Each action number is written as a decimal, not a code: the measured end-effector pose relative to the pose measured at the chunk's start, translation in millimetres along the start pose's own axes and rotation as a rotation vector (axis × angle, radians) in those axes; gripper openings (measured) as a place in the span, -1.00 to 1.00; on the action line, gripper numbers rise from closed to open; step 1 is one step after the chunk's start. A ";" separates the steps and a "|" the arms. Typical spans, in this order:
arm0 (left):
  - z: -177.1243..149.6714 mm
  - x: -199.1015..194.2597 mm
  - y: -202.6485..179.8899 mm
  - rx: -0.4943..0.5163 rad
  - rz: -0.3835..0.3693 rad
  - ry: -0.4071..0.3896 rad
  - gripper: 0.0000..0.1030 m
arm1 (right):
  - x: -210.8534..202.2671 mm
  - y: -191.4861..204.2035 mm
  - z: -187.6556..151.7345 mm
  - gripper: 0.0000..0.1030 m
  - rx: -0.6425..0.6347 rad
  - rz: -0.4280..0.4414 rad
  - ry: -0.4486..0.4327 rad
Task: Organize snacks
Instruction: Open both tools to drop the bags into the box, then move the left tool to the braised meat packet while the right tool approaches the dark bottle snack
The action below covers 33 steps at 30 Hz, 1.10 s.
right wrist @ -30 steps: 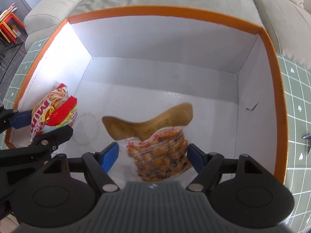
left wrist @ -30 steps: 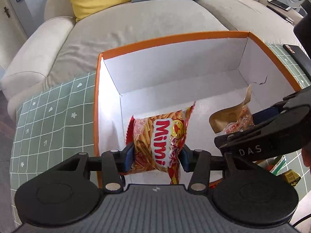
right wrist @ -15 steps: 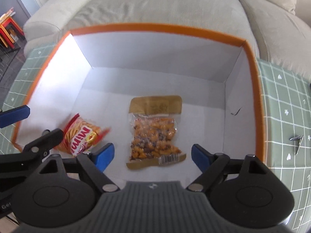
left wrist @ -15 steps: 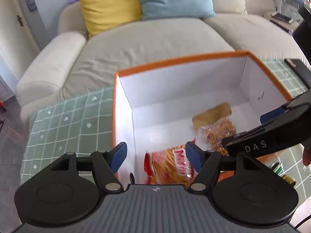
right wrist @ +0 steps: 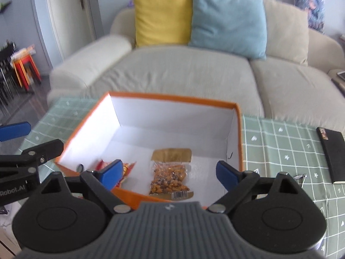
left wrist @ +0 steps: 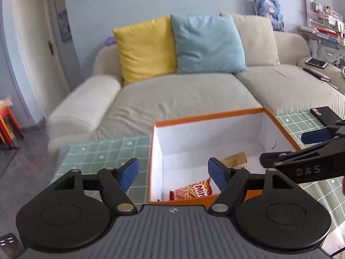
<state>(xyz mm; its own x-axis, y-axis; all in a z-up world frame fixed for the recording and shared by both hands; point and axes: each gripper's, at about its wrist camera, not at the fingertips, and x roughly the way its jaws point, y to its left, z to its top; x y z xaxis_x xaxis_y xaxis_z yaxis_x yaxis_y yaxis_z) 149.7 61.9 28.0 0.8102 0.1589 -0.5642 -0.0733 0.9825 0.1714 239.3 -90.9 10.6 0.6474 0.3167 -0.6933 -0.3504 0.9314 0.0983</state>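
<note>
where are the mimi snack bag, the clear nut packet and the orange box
mimi snack bag [left wrist: 190, 192]: left wrist view, on its printed front.
clear nut packet [right wrist: 170, 177]: right wrist view, on the clear middle over the nuts.
orange box [right wrist: 172, 98]: right wrist view, on its far orange rim.

A home living room: sofa [left wrist: 183, 99], cushions [left wrist: 146, 47], door [left wrist: 32, 43]

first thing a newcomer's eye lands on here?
Probably the orange-rimmed white cardboard box on the green grid tablecloth, with a clear packet of orange-brown snacks lying flat mid-floor and a red Mimi snack bag in its near-left corner. Next, the bright yellow cushion and light blue cushion on the beige sofa behind. Both grippers are open and empty.
</note>
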 end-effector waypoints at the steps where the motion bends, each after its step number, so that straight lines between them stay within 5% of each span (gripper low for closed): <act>1: -2.6 -7.1 -1.3 -0.001 0.003 -0.014 0.66 | -7.9 -0.2 -4.9 0.75 0.001 0.001 -0.026; 10: -37.6 -36.6 -4.7 -0.096 -0.060 0.016 0.55 | -54.6 -1.9 -57.6 0.75 0.029 -0.005 -0.104; 24: -116.9 -38.7 -12.0 -0.153 -0.128 0.190 0.51 | -60.3 4.9 -145.6 0.75 0.026 -0.028 0.018; 33: -146.1 -23.8 -14.2 -0.130 -0.157 0.304 0.51 | -41.8 13.5 -172.0 0.65 -0.054 -0.012 0.055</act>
<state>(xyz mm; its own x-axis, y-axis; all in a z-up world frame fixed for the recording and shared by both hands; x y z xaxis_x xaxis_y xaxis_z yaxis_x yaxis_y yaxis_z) 46.5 58.5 -79.1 0.6091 0.0075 -0.7930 -0.0509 0.9983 -0.0296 91.1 -122.4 -81.9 0.6140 0.2939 -0.7325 -0.3800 0.9235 0.0520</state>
